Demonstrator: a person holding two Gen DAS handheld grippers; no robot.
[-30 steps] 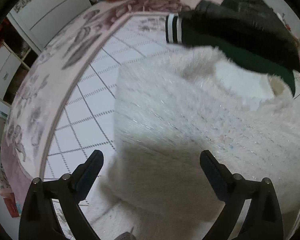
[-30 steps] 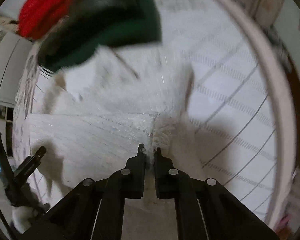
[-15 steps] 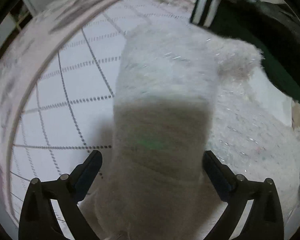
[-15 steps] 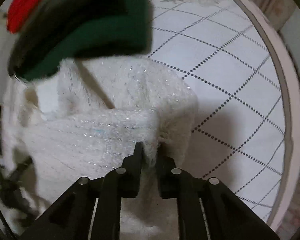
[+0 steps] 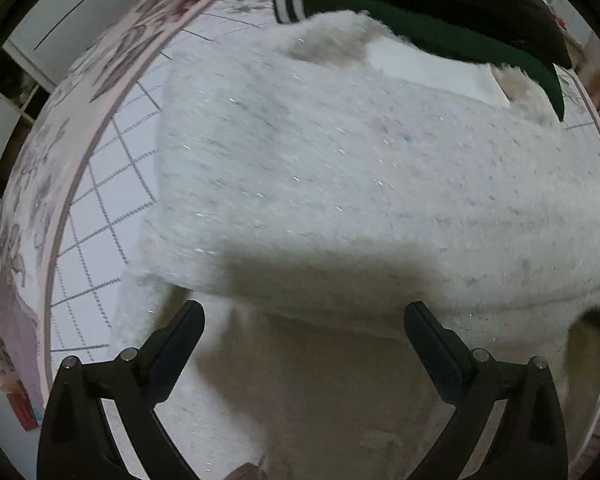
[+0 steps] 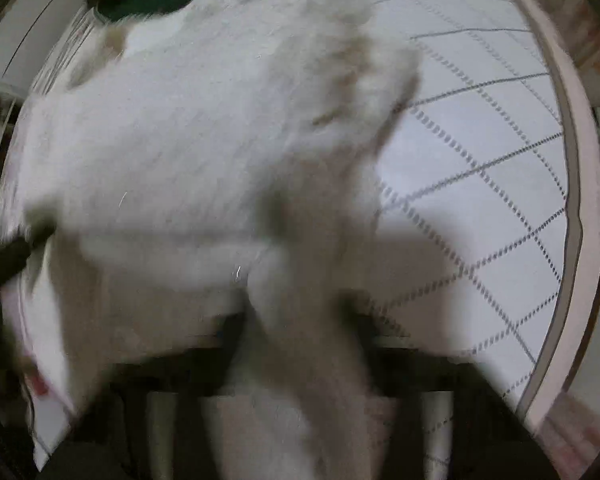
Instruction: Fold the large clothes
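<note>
the white fuzzy sweater (image 5: 360, 168) lies spread on the quilt (image 5: 100, 208), filling nearly everything ahead of the left gripper (image 5: 304, 332). that gripper's jaws stand wide apart and released, with nothing between them; a folded-over layer of the sweater ends in an edge just beyond the fingertips, and more of the knit lies under and between the jaws. a dark green jacket (image 5: 440, 12) with a striped cuff sits at the far side, past the sweater, overlapping its top edge.

in the right wrist view everything is smeared by motion. a strip of the sweater (image 6: 204, 152) runs down toward the right gripper (image 6: 296, 320) and passes between where its jaws should be, but they show only as dark blurs, so i cannot tell whether they are clenched on the cloth or let go. bare quilt shows to the right of those jaws, and a dark blur to their left may be the other gripper.

as a judgement: the fold is partway. at least one layer looks turned over the body, giving a fairly straight edge near the left jaws. the shape is not yet a compact stack; further folds and some smoothing seem left, and the jacket looks unfolded too.
</note>
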